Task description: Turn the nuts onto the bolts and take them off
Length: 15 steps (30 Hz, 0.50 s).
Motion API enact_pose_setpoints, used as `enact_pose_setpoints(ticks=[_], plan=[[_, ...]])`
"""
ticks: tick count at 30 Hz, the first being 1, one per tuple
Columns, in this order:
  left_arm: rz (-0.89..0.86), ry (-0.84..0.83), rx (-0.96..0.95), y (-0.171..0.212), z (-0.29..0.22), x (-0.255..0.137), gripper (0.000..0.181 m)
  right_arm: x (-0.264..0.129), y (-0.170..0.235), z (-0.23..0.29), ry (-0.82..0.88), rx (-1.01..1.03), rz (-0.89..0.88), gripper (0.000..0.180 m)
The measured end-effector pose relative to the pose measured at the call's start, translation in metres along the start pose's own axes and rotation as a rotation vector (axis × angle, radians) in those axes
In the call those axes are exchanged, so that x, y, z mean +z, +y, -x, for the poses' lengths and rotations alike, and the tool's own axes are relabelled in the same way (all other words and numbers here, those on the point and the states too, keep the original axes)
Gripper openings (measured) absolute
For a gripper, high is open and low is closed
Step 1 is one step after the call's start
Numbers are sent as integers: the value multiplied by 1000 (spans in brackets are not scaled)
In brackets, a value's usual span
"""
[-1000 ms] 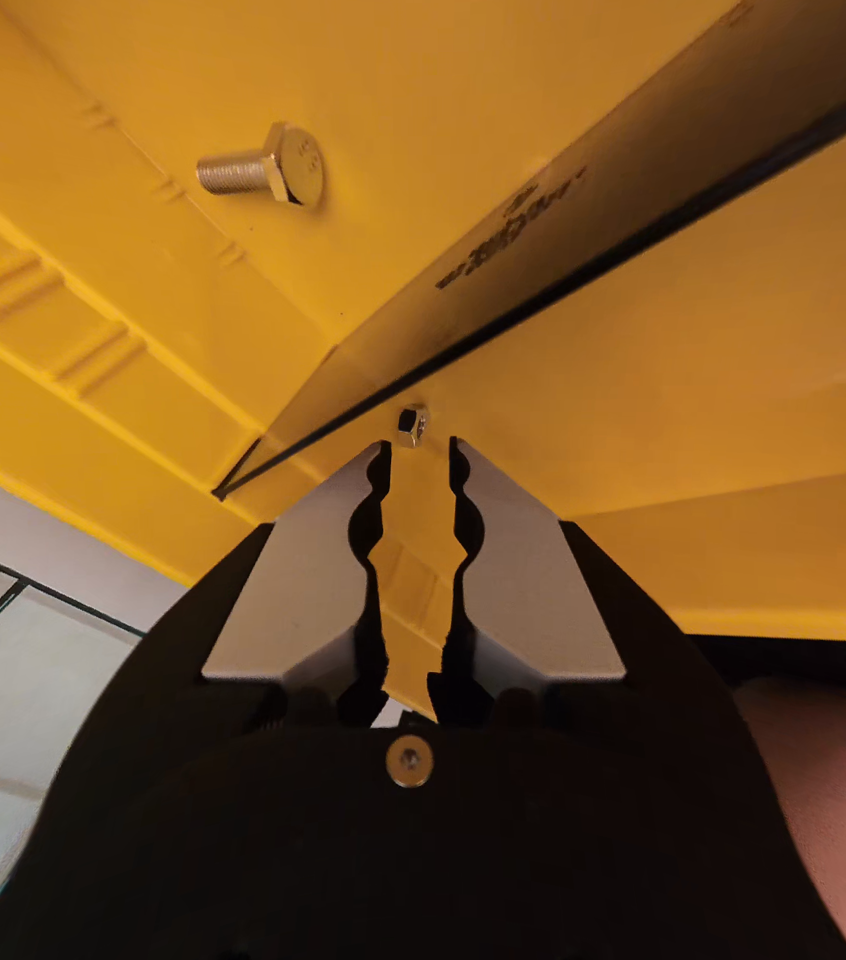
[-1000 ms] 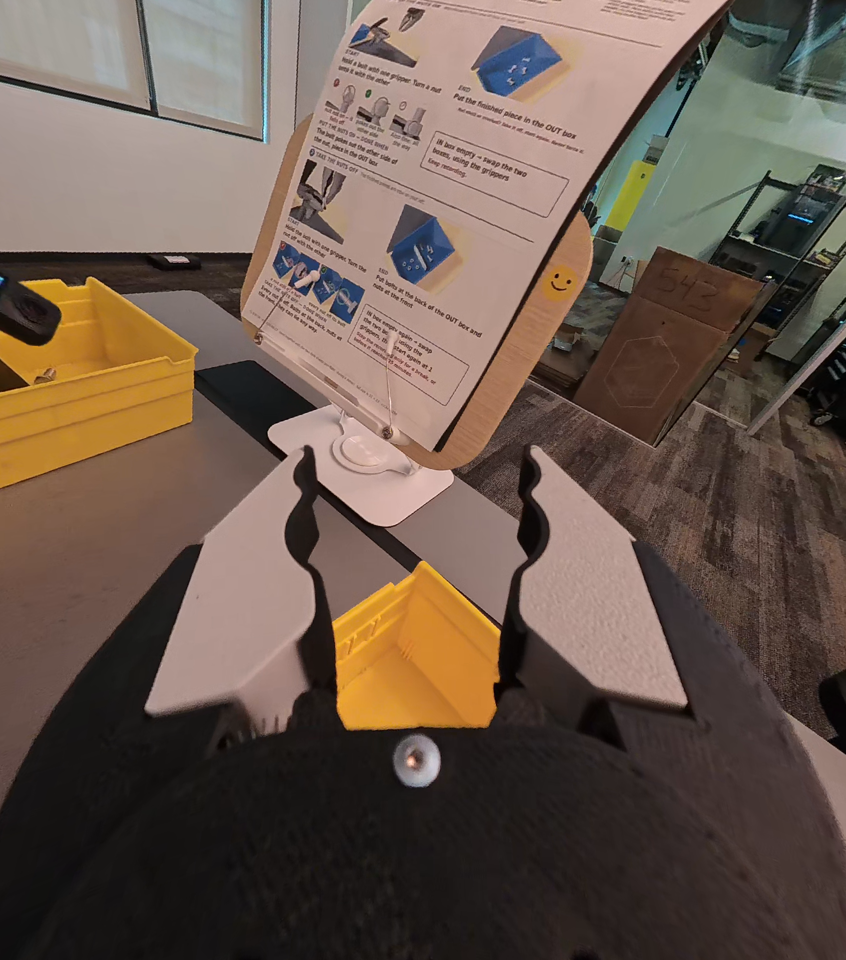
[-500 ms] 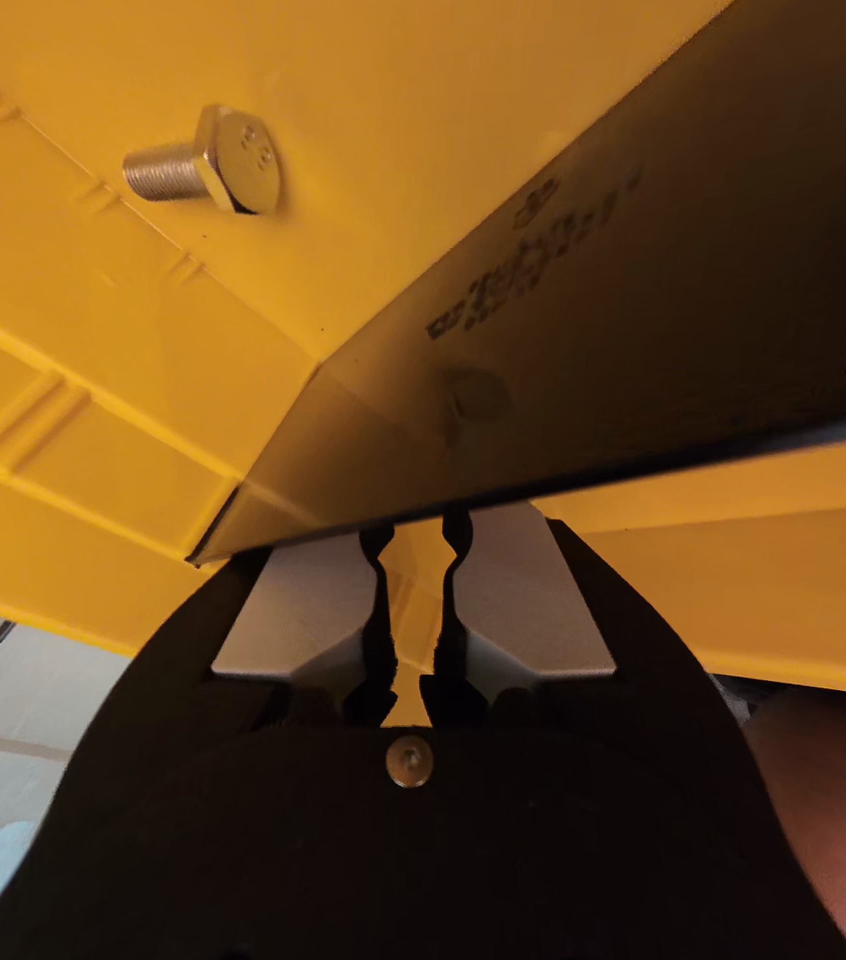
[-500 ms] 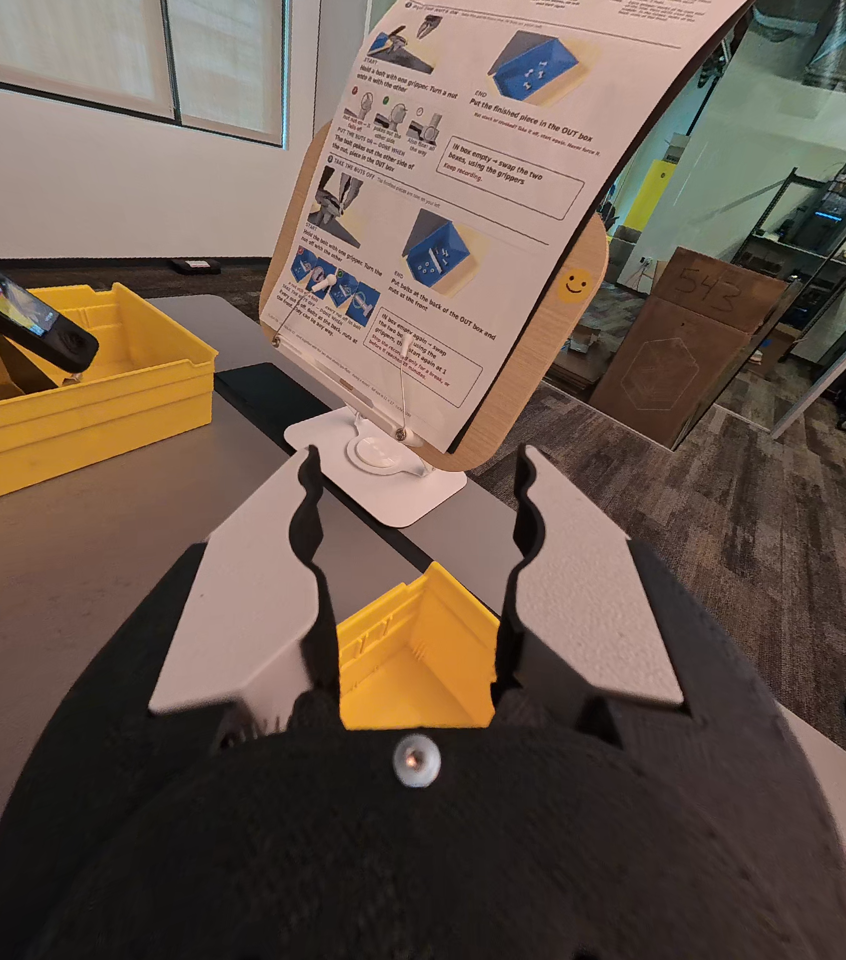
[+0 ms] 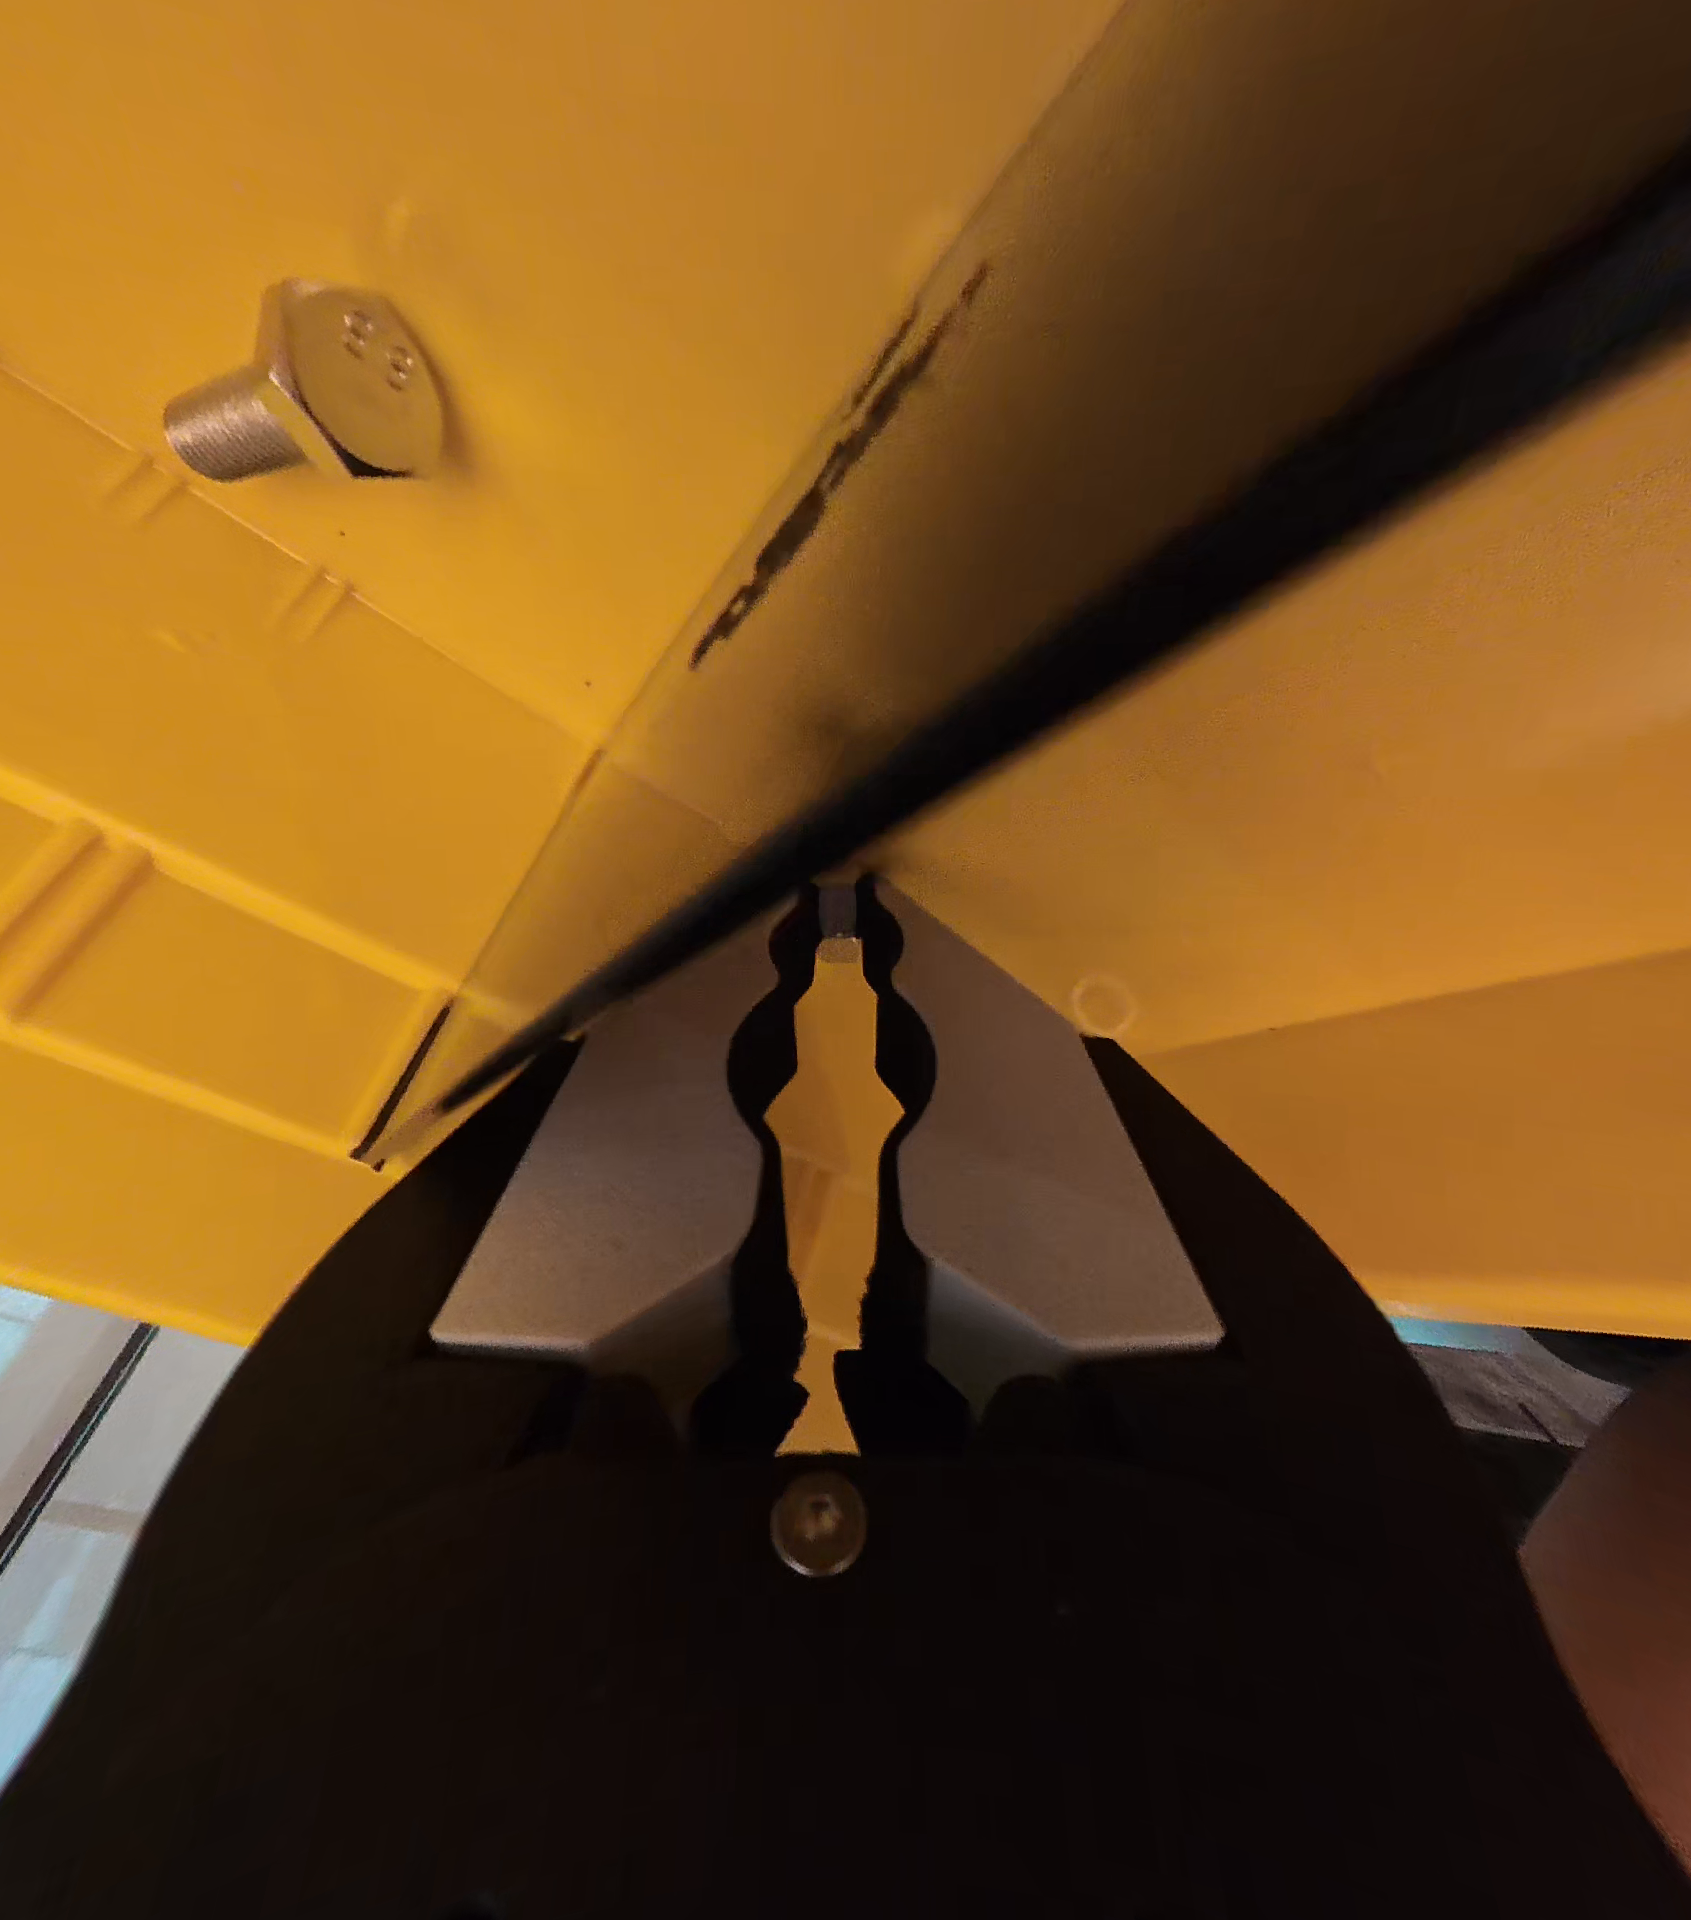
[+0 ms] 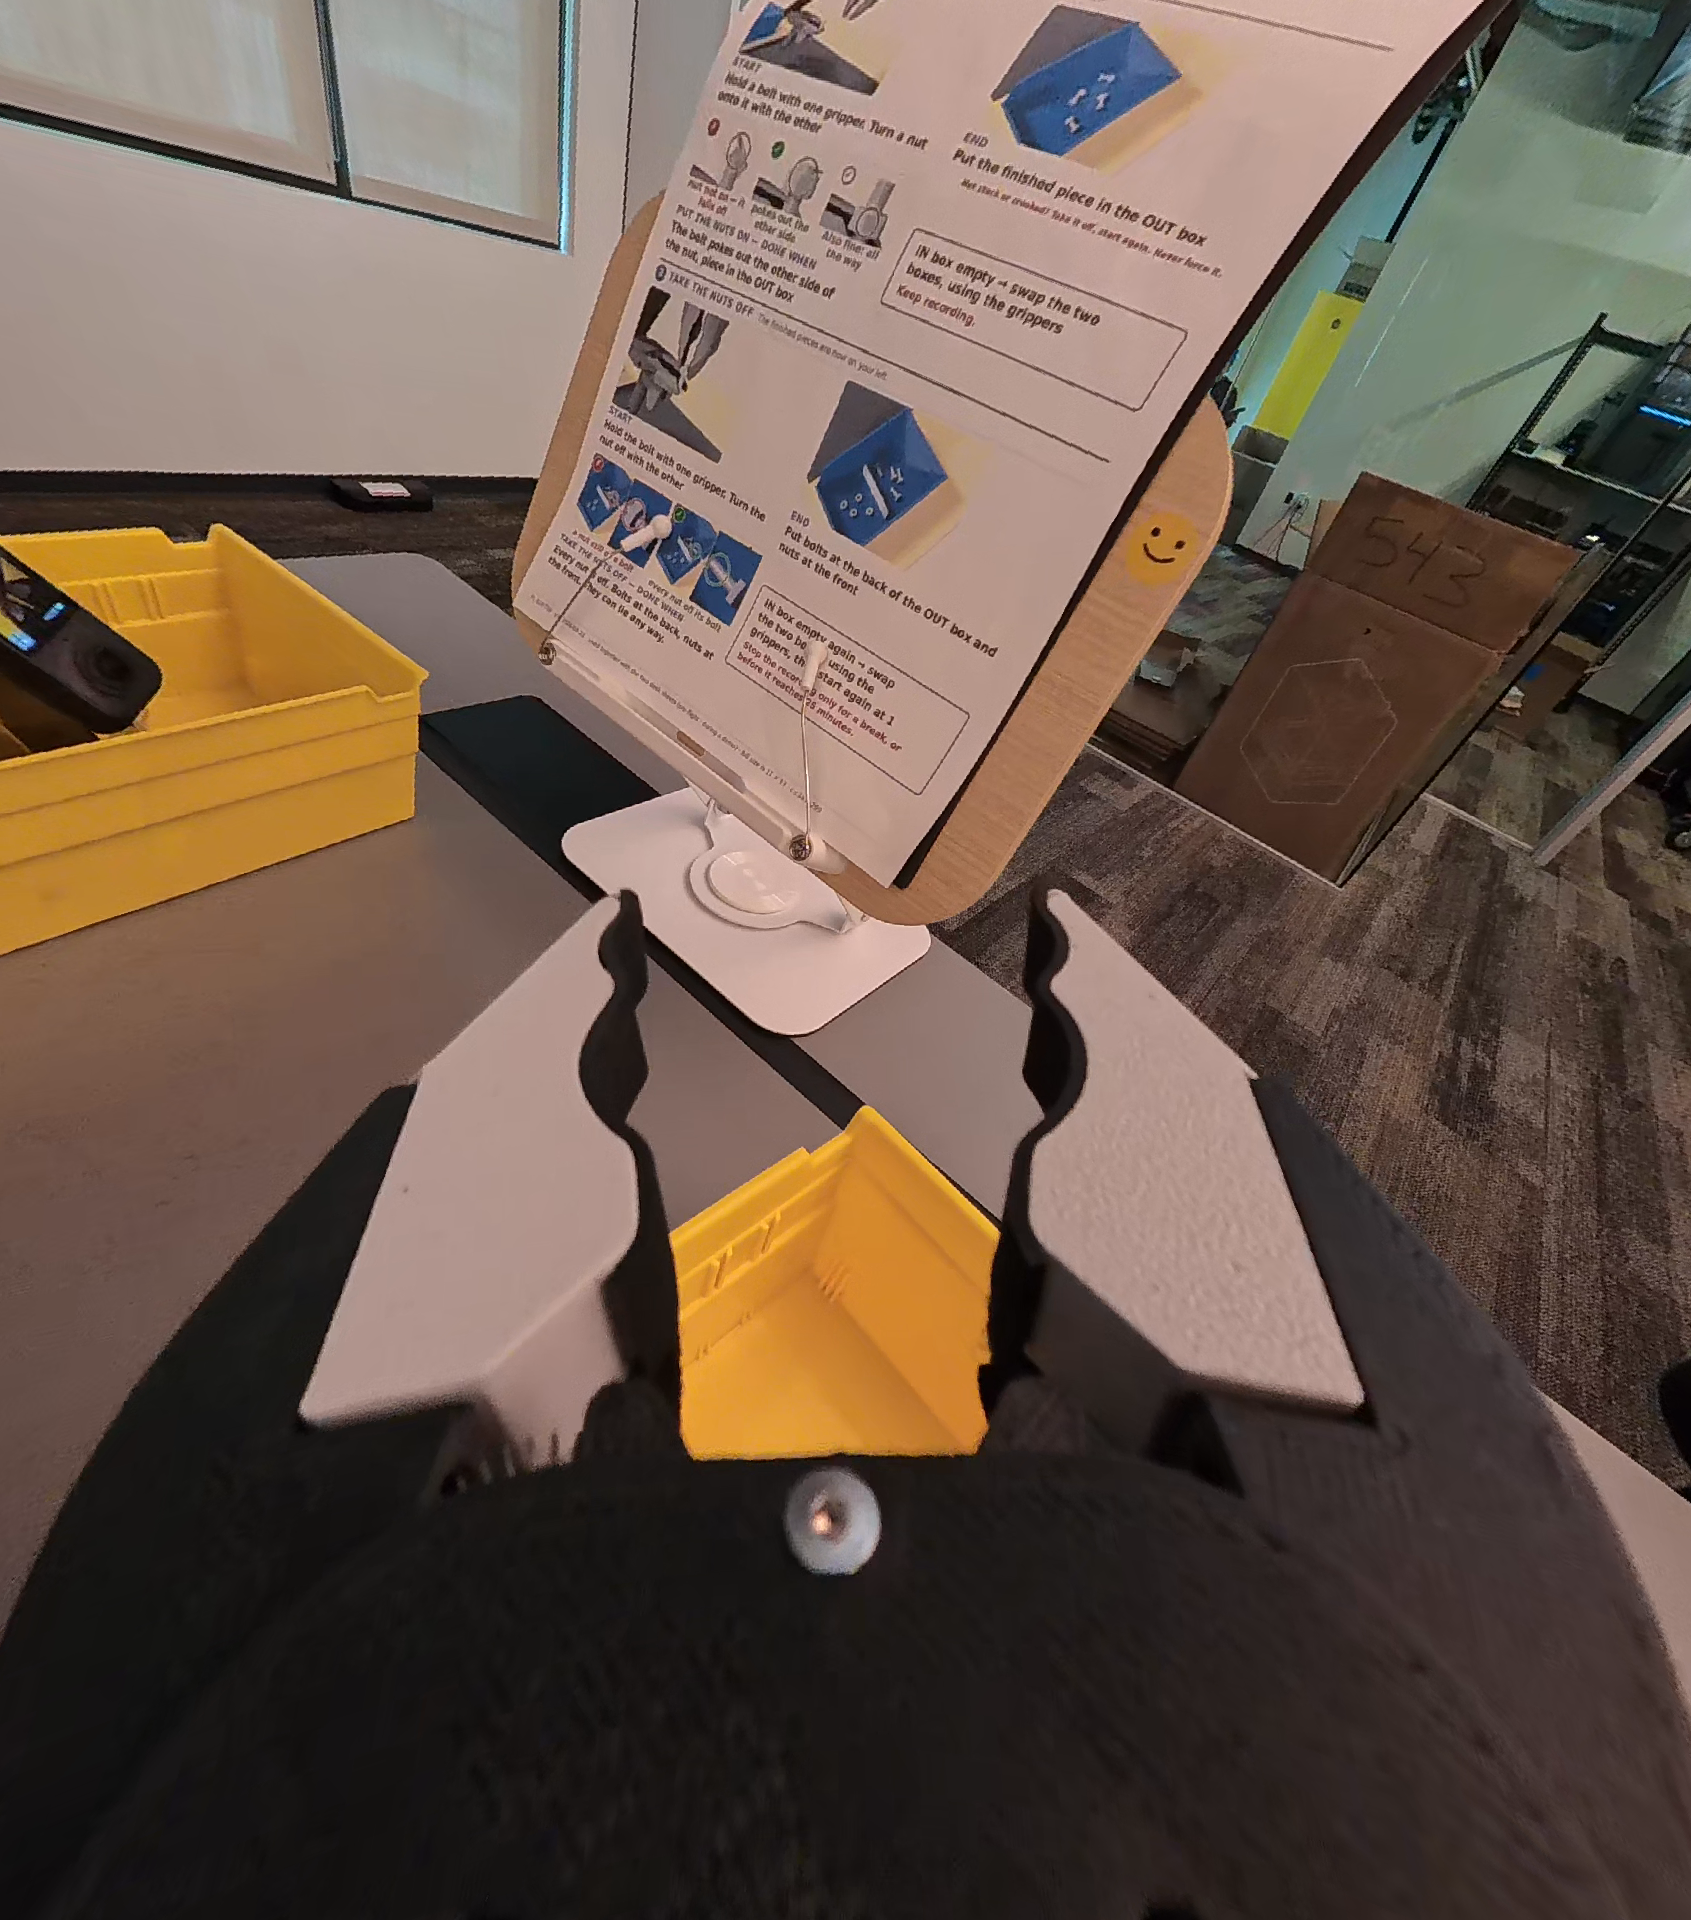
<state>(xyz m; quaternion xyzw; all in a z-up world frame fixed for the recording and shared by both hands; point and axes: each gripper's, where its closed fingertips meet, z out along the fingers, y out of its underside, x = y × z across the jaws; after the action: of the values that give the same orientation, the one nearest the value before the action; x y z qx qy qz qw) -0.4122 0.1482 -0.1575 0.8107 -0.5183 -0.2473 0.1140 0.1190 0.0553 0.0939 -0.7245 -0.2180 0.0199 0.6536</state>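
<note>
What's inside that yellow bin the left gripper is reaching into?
A dark divider splits the yellow bin. One bolt lies beyond it; the left gripper pinches a small nut. The gripper hides the near floor.

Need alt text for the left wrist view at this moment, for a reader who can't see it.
The left gripper pinches a small silver nut between its fingertips, close beside a dark divider inside a yellow bin. A silver hex bolt lies loose on the bin floor on the divider's other side.
</note>
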Motion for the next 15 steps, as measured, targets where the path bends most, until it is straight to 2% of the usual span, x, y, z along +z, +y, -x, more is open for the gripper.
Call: enact_pose_setpoints(ticks=[15], plan=[[-48, -24, 67, -4, -3, -9, 6, 2, 5, 1, -3, -22, 31, 73]])
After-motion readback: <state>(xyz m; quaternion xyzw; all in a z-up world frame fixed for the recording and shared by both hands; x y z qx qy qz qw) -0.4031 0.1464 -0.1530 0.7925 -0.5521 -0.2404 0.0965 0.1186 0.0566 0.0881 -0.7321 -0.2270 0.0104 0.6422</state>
